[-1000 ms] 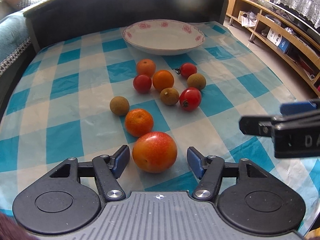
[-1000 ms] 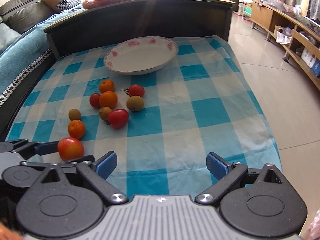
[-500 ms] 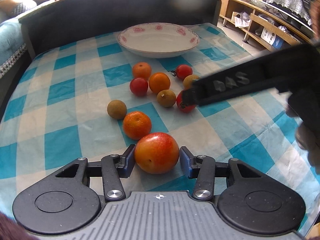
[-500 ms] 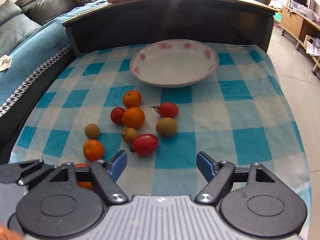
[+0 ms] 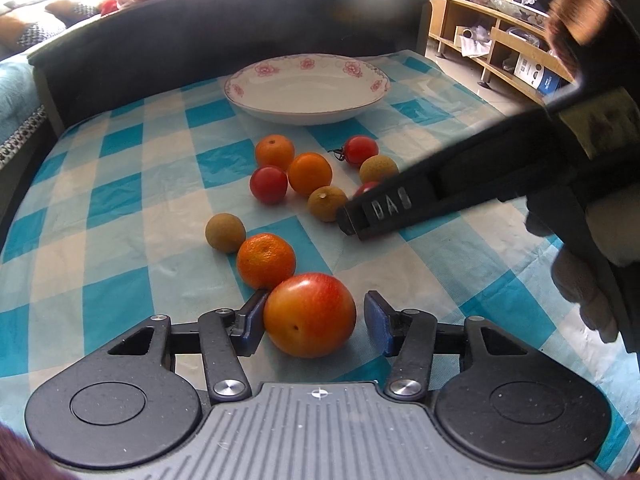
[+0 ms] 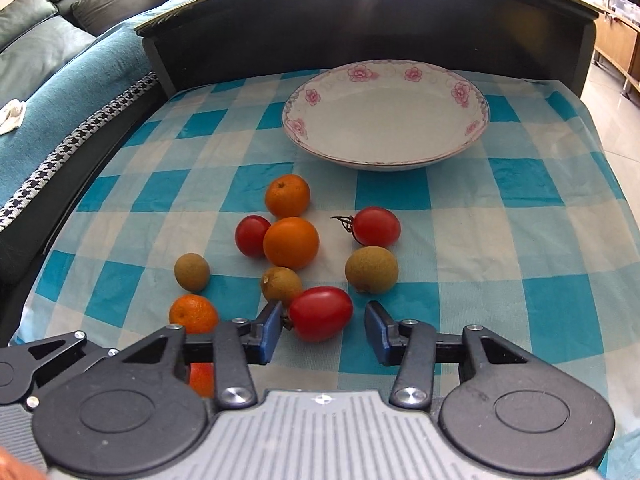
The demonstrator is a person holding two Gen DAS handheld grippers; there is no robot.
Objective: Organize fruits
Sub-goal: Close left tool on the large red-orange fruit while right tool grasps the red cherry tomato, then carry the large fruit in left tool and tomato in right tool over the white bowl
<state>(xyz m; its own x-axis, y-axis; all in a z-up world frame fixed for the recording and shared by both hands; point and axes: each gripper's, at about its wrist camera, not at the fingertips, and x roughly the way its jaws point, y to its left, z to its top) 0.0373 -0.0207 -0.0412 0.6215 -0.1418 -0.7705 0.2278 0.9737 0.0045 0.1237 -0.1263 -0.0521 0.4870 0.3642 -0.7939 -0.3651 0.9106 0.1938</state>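
Straddling a large red-orange fruit [image 5: 309,314], the left gripper [image 5: 314,320] is sitting at the near edge of the checked tablecloth [image 5: 120,184], fingers apart, left pad touching it, right pad just clear. The right gripper [image 6: 320,326] is bracketing an oval red tomato [image 6: 321,312], fingers apart, gaps both sides. The floral plate [image 6: 472,92] is lying near the far edge
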